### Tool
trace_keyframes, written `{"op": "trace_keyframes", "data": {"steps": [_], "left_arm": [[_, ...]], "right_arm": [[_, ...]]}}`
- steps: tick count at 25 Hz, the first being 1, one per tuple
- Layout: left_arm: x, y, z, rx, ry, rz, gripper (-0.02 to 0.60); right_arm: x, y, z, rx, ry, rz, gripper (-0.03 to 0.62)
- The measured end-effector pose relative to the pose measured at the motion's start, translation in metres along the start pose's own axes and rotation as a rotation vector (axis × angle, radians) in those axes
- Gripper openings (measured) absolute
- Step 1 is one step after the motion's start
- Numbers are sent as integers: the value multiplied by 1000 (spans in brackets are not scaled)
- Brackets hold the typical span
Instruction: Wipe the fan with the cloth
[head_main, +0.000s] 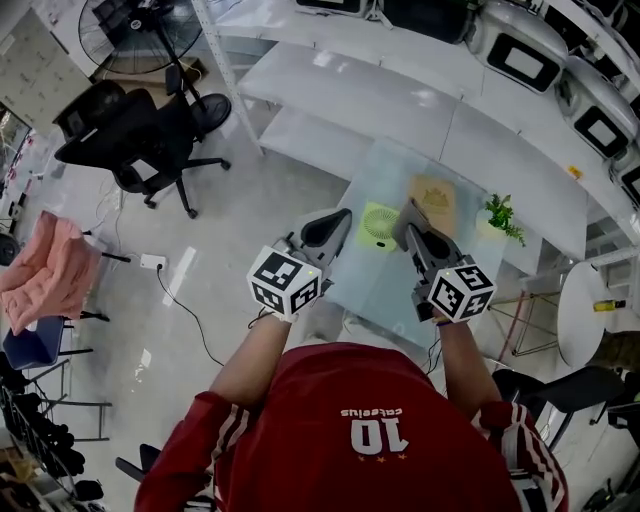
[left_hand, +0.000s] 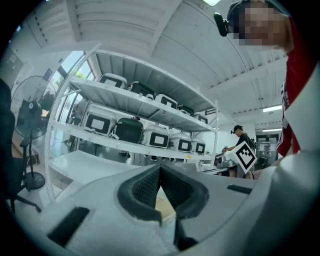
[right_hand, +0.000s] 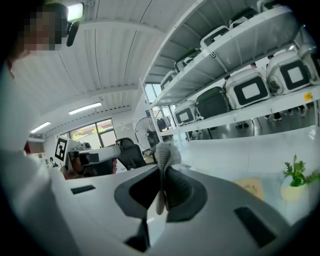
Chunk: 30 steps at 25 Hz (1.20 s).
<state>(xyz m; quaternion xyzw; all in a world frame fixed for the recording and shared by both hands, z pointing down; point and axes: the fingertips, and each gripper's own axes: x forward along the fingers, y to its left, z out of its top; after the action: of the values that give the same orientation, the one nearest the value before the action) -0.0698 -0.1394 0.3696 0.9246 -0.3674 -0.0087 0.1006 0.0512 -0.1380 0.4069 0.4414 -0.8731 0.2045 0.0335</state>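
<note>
A small green fan (head_main: 379, 226) lies flat on a glass table (head_main: 372, 290), directly ahead of a person in a red shirt (head_main: 380, 440) who stands at the table's near edge. Just to the right of the fan lies a tan board (head_main: 433, 204), and beyond that, near the table's right corner, stands a little potted plant (head_main: 500, 215).

The person holds a pair of tongs in each hand, both raised above the near side of the table. The right gripper (right_hand: 162, 172) is clamped on a grey knitted cloth (right_hand: 167, 151); a bunched end of the cloth pokes up past the jaw tips. In the head view this right gripper (head_main: 408, 225) hangs over the gap between fan and board. The left gripper (left_hand: 160, 170) has its jaws pressed together at the tips with nothing between them, and it hovers by the fan's left edge (head_main: 338, 222).

Behind the table run white shelves (head_main: 520, 30) stacked with white appliances. Off to the left stand a black office chair (head_main: 130, 140) and a tall standing fan (head_main: 140, 35).
</note>
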Motion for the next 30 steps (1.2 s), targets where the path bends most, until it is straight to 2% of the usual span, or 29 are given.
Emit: {"op": "trace_keyframes", "data": {"steps": [3,7,13,18,30], "left_arm": [[11,3,-22,-34,18,15,-3],[27,10,-40,-43,19,15,-2],[38,29,-58,-51,37,58,-2],[45,46,-72,-68,61,122,-2],[50,68,-90,-73,85,193,-2]], "right_arm": [[9,-15,-11,3,25,-2,18],[22,-35,-26,12,54,11,18],[46,-54,-56,31,109,32,18],[66,-63,-81,39,179,58,18],[120,-72,-132,29,242,89,18]]}}
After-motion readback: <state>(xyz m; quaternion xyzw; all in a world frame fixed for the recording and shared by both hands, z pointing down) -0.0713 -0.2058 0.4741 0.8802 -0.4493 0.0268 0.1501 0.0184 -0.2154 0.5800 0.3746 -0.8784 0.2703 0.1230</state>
